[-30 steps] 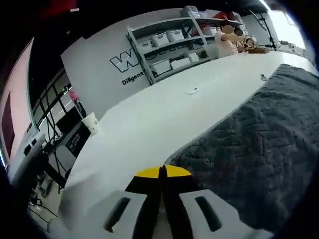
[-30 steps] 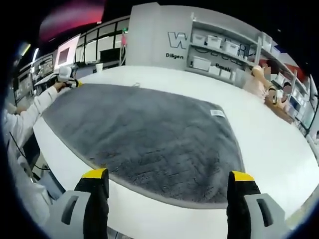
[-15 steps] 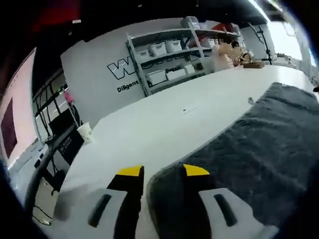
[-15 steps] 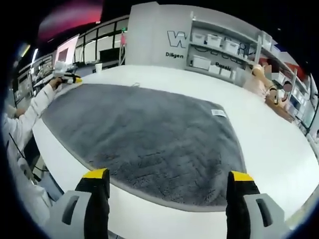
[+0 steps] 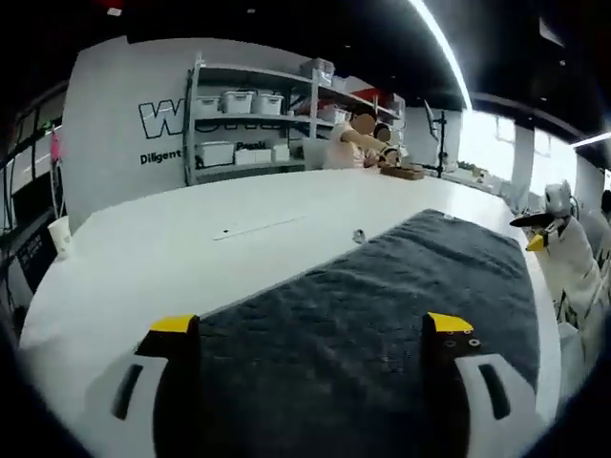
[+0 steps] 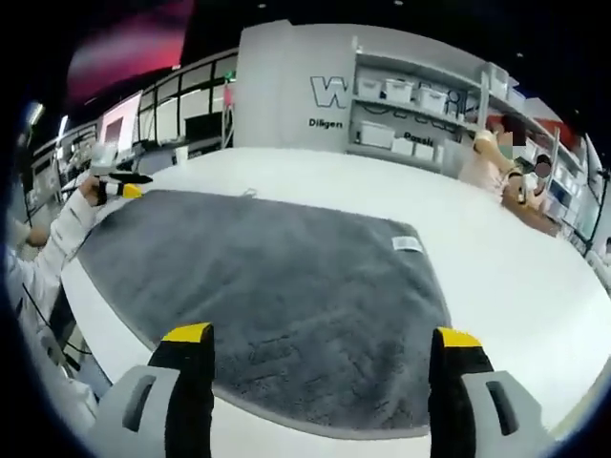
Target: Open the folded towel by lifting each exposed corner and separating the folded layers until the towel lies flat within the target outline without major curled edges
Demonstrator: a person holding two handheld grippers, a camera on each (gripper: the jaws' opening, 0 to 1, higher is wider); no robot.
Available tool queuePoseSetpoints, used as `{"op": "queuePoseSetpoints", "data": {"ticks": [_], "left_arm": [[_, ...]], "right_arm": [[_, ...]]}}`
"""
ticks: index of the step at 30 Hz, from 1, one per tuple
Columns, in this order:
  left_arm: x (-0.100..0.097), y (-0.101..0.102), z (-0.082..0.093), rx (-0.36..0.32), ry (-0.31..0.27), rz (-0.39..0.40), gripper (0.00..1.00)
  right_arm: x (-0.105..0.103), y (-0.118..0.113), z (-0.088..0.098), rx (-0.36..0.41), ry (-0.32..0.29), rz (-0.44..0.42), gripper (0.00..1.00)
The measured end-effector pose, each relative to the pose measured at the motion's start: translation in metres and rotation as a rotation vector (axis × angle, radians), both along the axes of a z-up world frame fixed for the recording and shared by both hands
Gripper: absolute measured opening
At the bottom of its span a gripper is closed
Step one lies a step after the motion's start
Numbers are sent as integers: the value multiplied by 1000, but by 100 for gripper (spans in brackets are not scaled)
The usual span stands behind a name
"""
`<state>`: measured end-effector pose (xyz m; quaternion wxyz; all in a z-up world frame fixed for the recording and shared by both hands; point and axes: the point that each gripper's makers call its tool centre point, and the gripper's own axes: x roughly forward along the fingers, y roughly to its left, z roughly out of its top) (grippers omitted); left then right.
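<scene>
Grey towel (image 6: 277,286) lies spread on the white table (image 6: 516,286), seemingly flat, its long axis running between the wide-open left gripper (image 5: 310,334) and wide-open right gripper (image 6: 320,343)

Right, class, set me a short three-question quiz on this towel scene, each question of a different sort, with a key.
1. True or false: the grey towel lies spread open on the white table.
2. Multiple choice: the left gripper has its jaws A) shut on a towel corner, B) open above the towel, C) shut on a cup.
3. Short answer: what small pale item sits at the towel's far corner in the right gripper view?

Key
1. True.
2. B; the right gripper is open too.
3. A label.
</scene>
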<state>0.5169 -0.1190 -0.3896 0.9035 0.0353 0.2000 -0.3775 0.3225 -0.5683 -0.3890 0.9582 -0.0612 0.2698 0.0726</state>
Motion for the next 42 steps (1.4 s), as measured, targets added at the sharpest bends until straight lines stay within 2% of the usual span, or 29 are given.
{"op": "queuePoseSetpoints", "data": {"ticks": [2, 4, 5, 7, 9, 14, 15, 17, 20, 22, 25, 30, 33, 36, 38, 42], "left_arm": [[-7, -5, -3, -3, 29, -34, 97], [-7, -12, 1, -30, 3, -53, 94], [-9, -16, -1, -27, 14, -61, 92], [-18, -24, -9, -8, 33, -100, 95], [-22, -28, -15, 12, 55, -105, 98], [-17, -28, -19, 104, -10, -117, 97], [-16, -26, -20, 114, -9, -110, 97], [-13, -22, -22, 107, 9, -88, 98], [-17, -27, -22, 76, 29, -106, 97], [-20, -31, -24, 79, 33, -120, 97], [-20, -32, -26, 112, 21, -124, 96], [-23, -34, -29, 125, 25, -136, 95], [-24, -35, -32, 130, 29, -146, 95], [-23, -35, -33, 139, 22, -146, 94], [-23, -34, -34, 143, 23, -145, 94], [-22, -33, -35, 144, 27, -140, 93]], "right_arm": [[6, -8, 4, -28, 5, 2, 93], [15, -17, 10, -32, -10, -11, 93], [22, -23, 13, -23, -20, -16, 92], [33, -31, 18, -9, -27, -25, 92], [45, -36, 19, 11, -24, -24, 92], [74, -47, 19, 5, -15, -35, 89], [80, -50, 19, 5, -15, -40, 88], [98, -58, 22, 8, -22, -66, 88], [120, -68, 27, -12, -43, -95, 88], [136, -73, 32, -23, -63, -110, 80], [155, -73, 35, -54, -82, -82, 65], [182, -81, 34, -131, -75, -48, 38], [200, -90, 26, -129, -48, -49, 26], [211, -96, 12, -143, 4, -35, 19], [216, -103, -1, -156, 62, -35, 18], [224, -107, -8, -146, 76, -38, 15]]}}
